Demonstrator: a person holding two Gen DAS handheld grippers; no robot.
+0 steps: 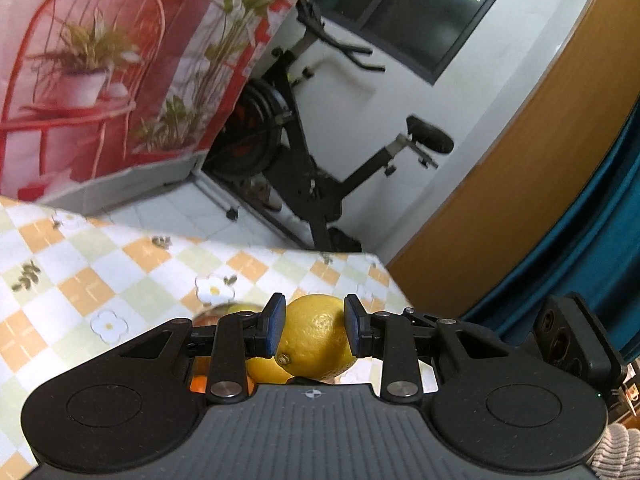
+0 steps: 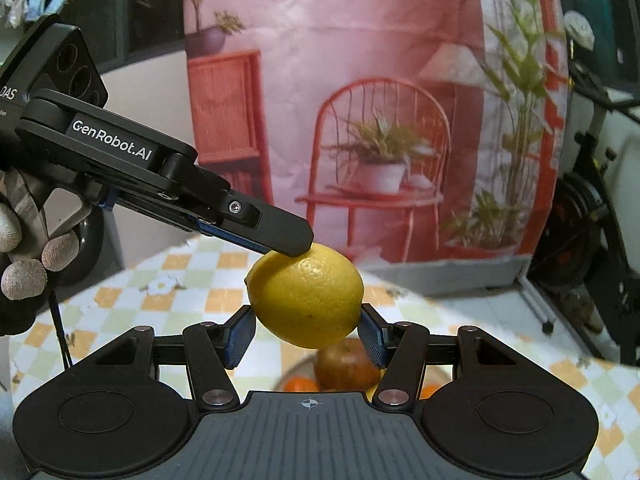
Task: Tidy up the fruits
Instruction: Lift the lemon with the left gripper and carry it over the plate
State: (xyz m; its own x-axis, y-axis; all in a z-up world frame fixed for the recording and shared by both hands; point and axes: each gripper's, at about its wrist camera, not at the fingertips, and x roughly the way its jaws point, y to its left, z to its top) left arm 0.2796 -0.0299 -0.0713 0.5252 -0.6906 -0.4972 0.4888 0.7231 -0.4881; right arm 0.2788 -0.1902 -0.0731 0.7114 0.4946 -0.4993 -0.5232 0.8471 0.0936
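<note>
A yellow lemon [image 1: 316, 336] hangs above the table, and the blue pads of my left gripper [image 1: 315, 328] are shut on its sides. Its stem nub points back toward the camera. In the right wrist view the same lemon [image 2: 308, 296] sits between the pads of my right gripper [image 2: 306, 338], which press on its lower sides. There my left gripper [image 2: 294, 246] reaches in from the left, its fingertips on the lemon's upper left end. Below lies a bowl [image 2: 296, 364] with a reddish apple [image 2: 346, 364], oranges [image 2: 300, 384] and a second lemon [image 1: 264, 370].
A checked cloth with flowers covers the table [image 1: 100, 280], whose edge runs close behind the lemon. A pink printed backdrop [image 2: 380, 120] hangs beyond it. An exercise bike [image 1: 304, 148] stands on the floor. A gloved hand [image 2: 24, 272] holds the left gripper.
</note>
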